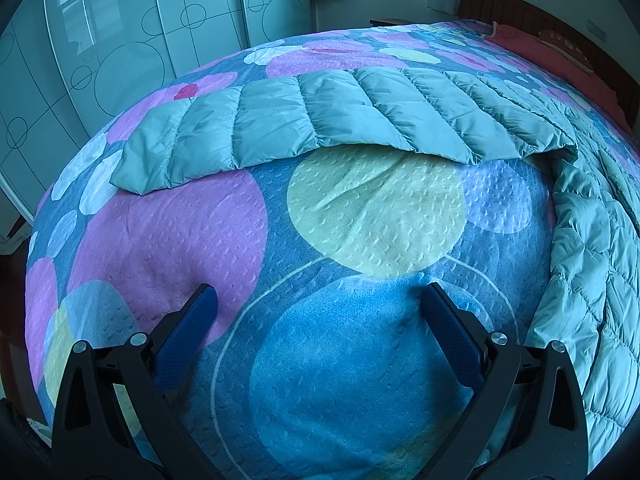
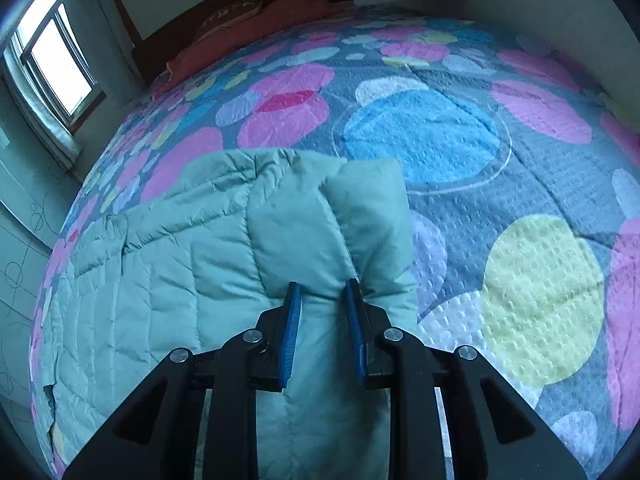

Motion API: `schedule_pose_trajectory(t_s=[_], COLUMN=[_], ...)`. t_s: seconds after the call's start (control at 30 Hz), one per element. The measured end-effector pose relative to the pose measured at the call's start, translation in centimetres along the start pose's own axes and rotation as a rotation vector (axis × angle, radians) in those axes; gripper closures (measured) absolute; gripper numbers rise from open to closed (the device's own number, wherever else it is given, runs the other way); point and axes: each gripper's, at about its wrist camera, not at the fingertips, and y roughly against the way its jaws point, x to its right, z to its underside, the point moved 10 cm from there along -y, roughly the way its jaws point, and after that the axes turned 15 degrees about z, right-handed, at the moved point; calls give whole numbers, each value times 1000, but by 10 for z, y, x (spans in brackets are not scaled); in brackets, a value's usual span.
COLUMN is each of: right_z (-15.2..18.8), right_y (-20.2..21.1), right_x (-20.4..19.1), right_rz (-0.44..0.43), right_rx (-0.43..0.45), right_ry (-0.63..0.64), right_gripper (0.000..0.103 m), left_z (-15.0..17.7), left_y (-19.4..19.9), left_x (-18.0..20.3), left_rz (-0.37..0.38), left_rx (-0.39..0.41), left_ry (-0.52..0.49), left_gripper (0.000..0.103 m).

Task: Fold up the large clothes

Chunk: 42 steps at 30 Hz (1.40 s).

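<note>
A pale teal quilted down jacket (image 1: 340,116) lies spread on the bed. In the left wrist view one sleeve stretches across the far side and the body runs down the right edge. My left gripper (image 1: 320,300) hovers open over bare bedspread, nothing between its blue pads, well short of the sleeve. In the right wrist view my right gripper (image 2: 323,292) is shut on a puffy fold of the jacket (image 2: 296,220), a sleeve end bunched up between its blue pads. The rest of the jacket spreads to the left below it.
The bedspread (image 1: 360,360) is blue with big pink, yellow and white circles. A red pillow (image 2: 248,12) and dark wooden headboard (image 1: 560,32) stand at the bed's head. Wardrobe doors (image 1: 100,60) line one side, a window (image 2: 56,64) another.
</note>
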Motion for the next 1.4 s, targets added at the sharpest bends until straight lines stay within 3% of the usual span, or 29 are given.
schedule_pose_trajectory(t_s=[0.1,0.23,0.3,0.37,0.43,0.5,0.57,0.67,0.8,1.4], right_z=[-17,-7,-8,-7,-1,13,33,62,79,90], right_y=[-5,-53,-54,-41,-16,13,34,42,25,9], right_x=[-5,-12,-15,-18,-23,-28,-40,-55,-58,-58], right_rz=[29,75,101,114,61,25,-9,-24,32,68], right_rx=[40,-45,-3,-5,13,52,77,65,52,85], right_ry=[3,60,102,110,88,81,110,154,182,204], right_gripper=[67,65,65,65,65,48,43,43,43,40], left_z=[0,0,0,0,0,0,0,-1,0,0], left_y=[0,0,0,0,0,0,0,0,0,0], left_x=[0,0,0,-1,-1,-1,-1,-1,-1,0], left_rz=[3,1,0,0,-1,-1,0,1,0,3], left_rx=[0,0,0,0,0,0,0,0,1,-12], left_ry=[3,1,0,0,-1,-1,0,0,0,3], left_gripper=[2,2,2,2,2,2,2,2,2,2])
